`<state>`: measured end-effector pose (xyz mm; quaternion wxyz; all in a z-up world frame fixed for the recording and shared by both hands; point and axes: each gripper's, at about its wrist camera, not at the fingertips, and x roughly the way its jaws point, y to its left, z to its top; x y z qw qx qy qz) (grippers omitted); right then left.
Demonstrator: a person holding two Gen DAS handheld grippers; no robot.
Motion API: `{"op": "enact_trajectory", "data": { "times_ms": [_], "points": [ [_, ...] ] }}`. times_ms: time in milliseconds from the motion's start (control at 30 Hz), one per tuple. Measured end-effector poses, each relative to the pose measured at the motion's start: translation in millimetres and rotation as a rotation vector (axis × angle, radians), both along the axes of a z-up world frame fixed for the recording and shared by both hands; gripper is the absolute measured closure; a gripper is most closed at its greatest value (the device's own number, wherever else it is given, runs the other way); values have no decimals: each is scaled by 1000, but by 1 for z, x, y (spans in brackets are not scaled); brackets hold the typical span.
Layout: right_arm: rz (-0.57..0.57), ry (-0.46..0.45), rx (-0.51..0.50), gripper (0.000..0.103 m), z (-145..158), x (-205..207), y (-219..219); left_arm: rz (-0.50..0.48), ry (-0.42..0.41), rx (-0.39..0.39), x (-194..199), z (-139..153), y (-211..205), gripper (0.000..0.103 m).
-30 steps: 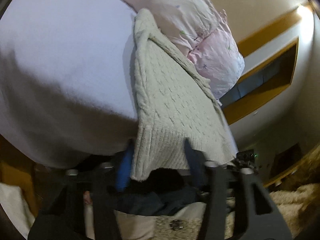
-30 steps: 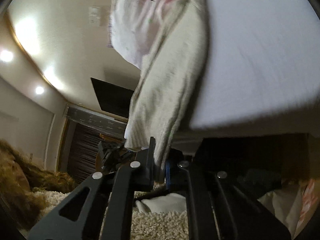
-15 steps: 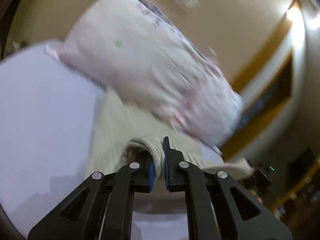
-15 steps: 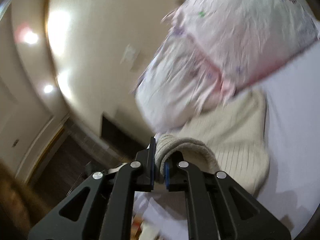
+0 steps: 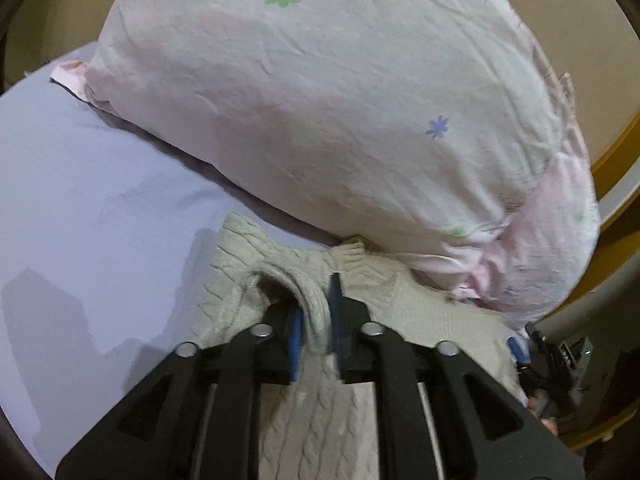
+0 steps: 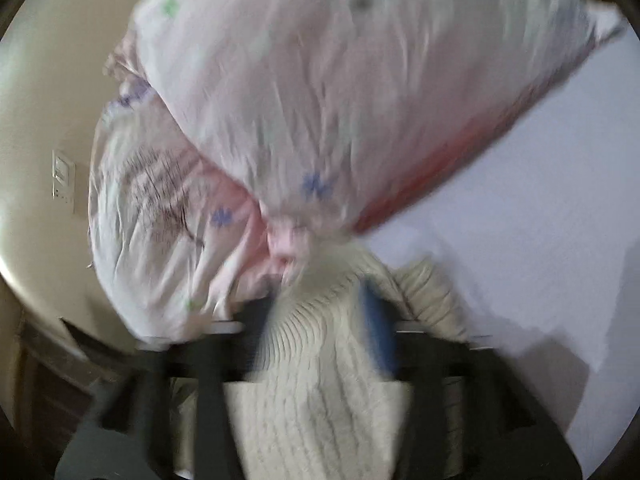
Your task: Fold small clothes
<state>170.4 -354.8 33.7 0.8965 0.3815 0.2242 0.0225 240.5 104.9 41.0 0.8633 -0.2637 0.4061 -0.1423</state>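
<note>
Currently I log one cream knit sweater point(image 5: 352, 300) flat on the bed point(image 5: 80, 208), collar end against the pillow point(image 5: 340, 120), long axis running away from me; left claw point(image 5: 316, 328) pinching a hem fold, right claw point(image 6: 320, 320) spread, releasing.

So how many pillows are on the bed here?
1. The floral pillow lies at the head of the lavender sheet, its lower edge touching the cream knit sweater. Others may be hidden out of view.
</note>
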Motion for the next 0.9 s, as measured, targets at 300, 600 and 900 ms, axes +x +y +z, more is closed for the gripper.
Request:
{"op": "enact_trajectory", "data": {
  "times_ms": [300,600,900],
  "points": [
    [79,-54,0,8,2,-10,-10,55,0,18,-43,4,48,35],
    [138,-47,41,8,1,-6,-9,23,83,6,-52,-34,30,58],
    [177,-102,30,8,18,-15,-20,-57,-14,-262,-64,13,-8,88]
  ]
}}
